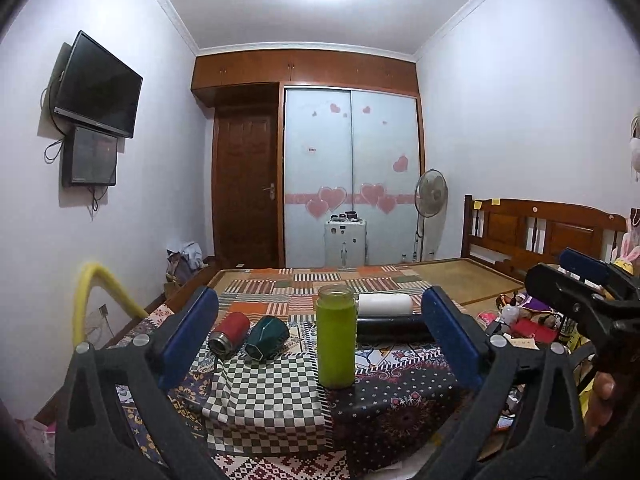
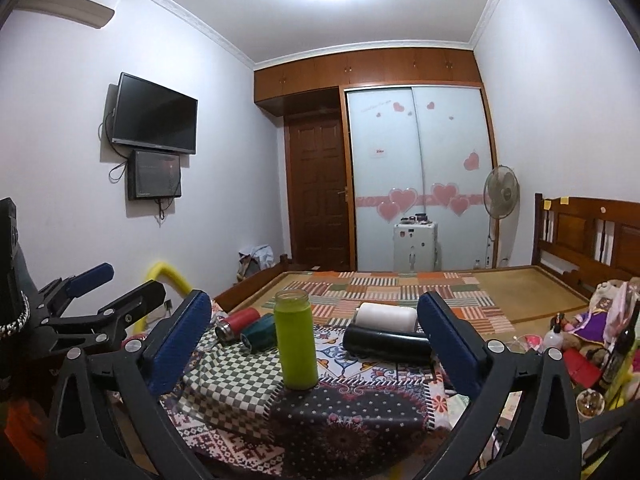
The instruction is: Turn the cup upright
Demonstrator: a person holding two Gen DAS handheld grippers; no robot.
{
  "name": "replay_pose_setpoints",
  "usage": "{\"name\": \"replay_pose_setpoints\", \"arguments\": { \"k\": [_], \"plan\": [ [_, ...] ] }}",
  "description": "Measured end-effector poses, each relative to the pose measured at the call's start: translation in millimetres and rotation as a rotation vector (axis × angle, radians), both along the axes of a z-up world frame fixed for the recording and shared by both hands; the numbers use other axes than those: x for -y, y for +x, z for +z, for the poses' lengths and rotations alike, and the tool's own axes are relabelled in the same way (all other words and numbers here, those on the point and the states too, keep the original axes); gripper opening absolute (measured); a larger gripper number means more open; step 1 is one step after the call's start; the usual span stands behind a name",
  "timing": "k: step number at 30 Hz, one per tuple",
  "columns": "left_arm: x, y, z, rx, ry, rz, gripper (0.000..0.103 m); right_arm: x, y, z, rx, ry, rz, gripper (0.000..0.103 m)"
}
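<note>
Left wrist view
Surface: a bed (image 1: 440, 276) covered with patchwork cloth (image 1: 260, 392); straw mat at the far end.
Room: pale walls, wooden door (image 1: 244, 184), sliding wardrobe (image 1: 352, 160) with pink hearts, wall television (image 1: 98, 86), standing fan (image 1: 430, 196).
Green cup (image 1: 336, 336): standing upright, long axis vertical, open mouth facing the ceiling; near the middle of the cloth.
Lying cups: red cup (image 1: 230, 332) and dark teal cup (image 1: 266, 336) side by side on their sides, mouths toward the camera; black cup (image 1: 390, 326) and white cup (image 1: 384, 305) on their sides behind the green one, long axes running left to right.
Left gripper (image 1: 320, 340): released, blue pads spread wide, grasping nothing.
Right gripper (image 1: 576, 280): at the right edge; spread apart, empty.

Right wrist view
Surface: same cloth (image 2: 240, 384) over the bed (image 2: 532, 292).
Green cup (image 2: 295, 338): upright, axis vertical, left of centre between the pads.
Lying cups: red (image 2: 238, 322), teal (image 2: 260, 332), black (image 2: 386, 342), white (image 2: 386, 316), all horizontal.
Right gripper (image 2: 316, 344): released, wide, empty.
Left gripper (image 2: 116, 284): at the left edge, parted.
</note>
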State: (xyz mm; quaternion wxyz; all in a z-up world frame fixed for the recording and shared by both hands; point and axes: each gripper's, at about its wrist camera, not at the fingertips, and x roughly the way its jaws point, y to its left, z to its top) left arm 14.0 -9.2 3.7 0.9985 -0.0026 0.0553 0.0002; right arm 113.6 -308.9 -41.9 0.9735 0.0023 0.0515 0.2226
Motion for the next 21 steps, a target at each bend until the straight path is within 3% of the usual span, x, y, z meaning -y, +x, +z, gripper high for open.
{"name": "replay_pose_setpoints", "arguments": {
  "k": [21],
  "plan": [
    [0.0,-4.7,-3.6,0.007,-0.012,0.002,0.103,-1.7,-8.4,-5.3,-0.005,-0.007,-0.019,0.103]
  ]
}}
